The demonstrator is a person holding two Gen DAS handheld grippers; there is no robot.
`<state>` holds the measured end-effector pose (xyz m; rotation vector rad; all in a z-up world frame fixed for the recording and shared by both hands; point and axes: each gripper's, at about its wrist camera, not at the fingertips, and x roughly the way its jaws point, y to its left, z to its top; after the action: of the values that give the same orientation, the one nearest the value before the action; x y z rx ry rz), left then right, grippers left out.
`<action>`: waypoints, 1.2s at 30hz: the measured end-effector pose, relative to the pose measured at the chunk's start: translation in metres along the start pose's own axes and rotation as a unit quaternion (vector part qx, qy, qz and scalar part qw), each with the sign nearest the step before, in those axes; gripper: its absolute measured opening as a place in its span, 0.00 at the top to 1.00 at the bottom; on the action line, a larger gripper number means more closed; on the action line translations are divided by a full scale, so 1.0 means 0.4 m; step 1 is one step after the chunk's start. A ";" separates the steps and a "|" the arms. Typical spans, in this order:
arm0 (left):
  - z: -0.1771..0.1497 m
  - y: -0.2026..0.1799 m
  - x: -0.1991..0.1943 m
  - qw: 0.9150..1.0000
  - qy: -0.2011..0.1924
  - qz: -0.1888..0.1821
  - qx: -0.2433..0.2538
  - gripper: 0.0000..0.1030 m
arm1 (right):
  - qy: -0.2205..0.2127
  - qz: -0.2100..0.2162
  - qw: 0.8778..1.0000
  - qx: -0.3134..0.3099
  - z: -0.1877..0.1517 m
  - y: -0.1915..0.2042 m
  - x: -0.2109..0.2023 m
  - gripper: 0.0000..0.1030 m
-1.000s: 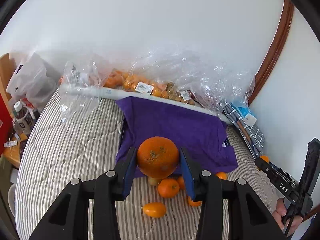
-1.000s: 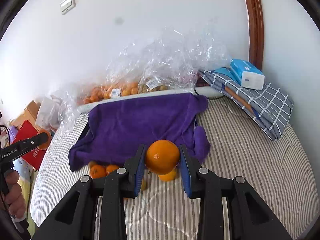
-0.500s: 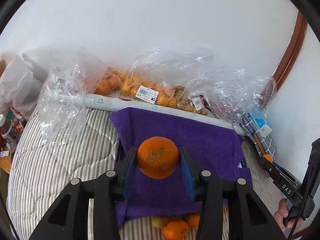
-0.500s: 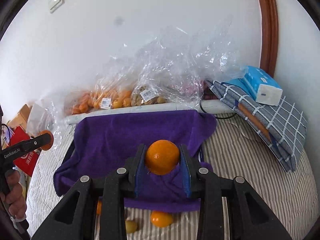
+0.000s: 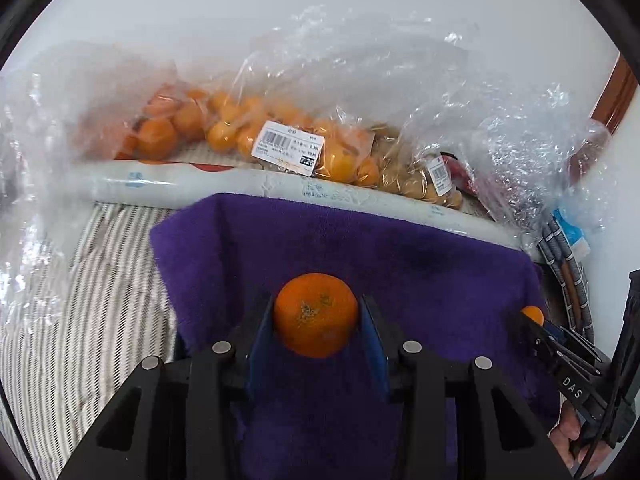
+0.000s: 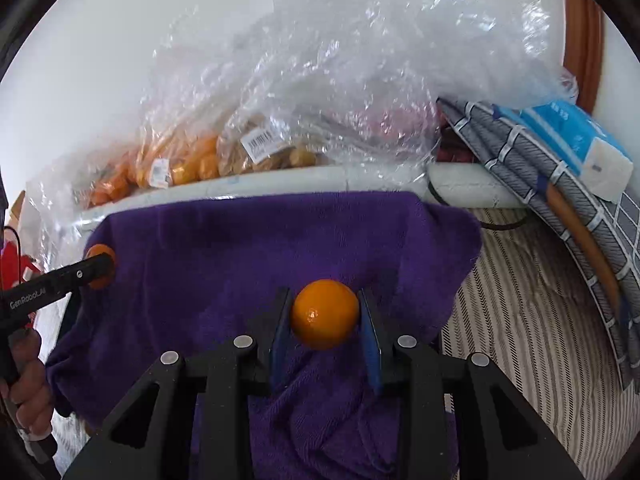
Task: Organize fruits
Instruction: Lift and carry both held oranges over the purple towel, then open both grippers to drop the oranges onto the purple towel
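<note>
The left tool [image 5: 316,322] is closed on a mandarin [image 5: 316,320], a rough-skinned orange fruit with dark speckles, its blue pads pressed to the fruit's two sides. The fruit hangs above a purple towel [image 5: 420,264] that is spread over a striped bed [image 5: 92,280].

The right tool [image 6: 325,314] grips a smaller, smoother orange [image 6: 325,314] the same way, narrow jaws pinching it from both sides over the same towel, shown in the right wrist view as well [image 6: 240,256].

From the left wrist view, at 12 o'clock beyond the towel, a long white roll [image 5: 248,186] lies across the bed. Behind it, against the wall, clear plastic bags [image 5: 280,136] hold many small orange fruits; a white price label [image 5: 288,147] sits on one. At 1 o'clock a bag of paler brownish fruit [image 5: 424,184] has its own label. At 3 o'clock the right tool's tip shows with its orange, and at 4 o'clock a hand [image 5: 568,436] grips its handle.

From the right wrist view, at 2 o'clock a checked grey cloth [image 6: 560,200] is folded on the bed with a blue tissue pack [image 6: 572,136] on top. At 9 o'clock the left tool's arm reaches in with its mandarin at the tip, and at 8 o'clock a hand [image 6: 28,392] holds it.
</note>
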<state>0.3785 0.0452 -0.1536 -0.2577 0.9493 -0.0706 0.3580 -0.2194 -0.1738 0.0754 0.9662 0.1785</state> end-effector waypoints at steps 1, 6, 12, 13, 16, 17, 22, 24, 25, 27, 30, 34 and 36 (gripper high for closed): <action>0.001 -0.002 0.012 1.000 0.005 0.002 0.002 0.61 | 0.003 0.000 1.000 -0.003 0.001 0.001 0.008 0.68; 0.000 -0.009 0.036 1.000 0.021 0.016 0.011 0.61 | 0.015 -0.006 1.000 -0.009 0.004 0.000 0.033 0.68; 0.002 -0.007 0.040 0.999 0.029 0.021 0.010 0.61 | 0.019 -0.006 1.000 -0.009 0.001 0.002 0.037 0.68; 0.002 -0.006 0.040 0.999 0.030 0.021 0.010 0.61 | 0.020 -0.007 1.000 -0.009 0.000 0.003 0.038 0.68; 0.002 -0.009 0.038 0.999 0.035 0.024 0.011 0.61 | 0.024 -0.006 1.000 -0.006 0.001 0.008 0.042 0.63; 0.004 -0.011 0.036 0.999 0.036 0.024 0.011 0.61 | 0.024 -0.004 1.000 -0.006 0.000 0.008 0.036 0.60; 0.000 -0.014 -0.018 0.999 0.028 0.022 0.011 0.51 | -0.005 -0.018 1.000 -0.012 -0.009 0.015 -0.032 0.43; -0.007 -0.014 -0.055 1.000 0.020 0.021 0.006 0.51 | -0.023 -0.036 0.999 -0.006 -0.014 0.012 -0.072 0.39; -0.013 -0.016 -0.079 1.000 0.013 0.022 0.004 0.50 | -0.031 -0.041 0.999 -0.002 -0.018 0.010 -0.092 0.38; -0.024 -0.022 -0.115 1.000 0.007 0.025 0.004 0.50 | -0.042 -0.035 0.999 0.001 -0.030 0.008 -0.136 0.38; -0.052 -0.032 -0.193 1.000 -0.012 0.028 0.005 0.50 | -0.053 -0.041 0.998 0.008 -0.056 0.007 -0.205 0.39; -0.099 -0.030 -0.286 0.998 -0.045 0.046 -0.005 0.50 | -0.070 -0.072 0.995 0.002 -0.105 0.012 -0.299 0.39; -0.128 -0.025 -0.333 0.997 -0.061 0.048 -0.010 0.50 | -0.065 -0.071 0.995 0.001 -0.132 0.012 -0.335 0.39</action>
<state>0.2598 0.0488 -0.0736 -0.2314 0.8392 0.0435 0.2395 -0.2404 -0.0944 0.0191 0.8380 0.0406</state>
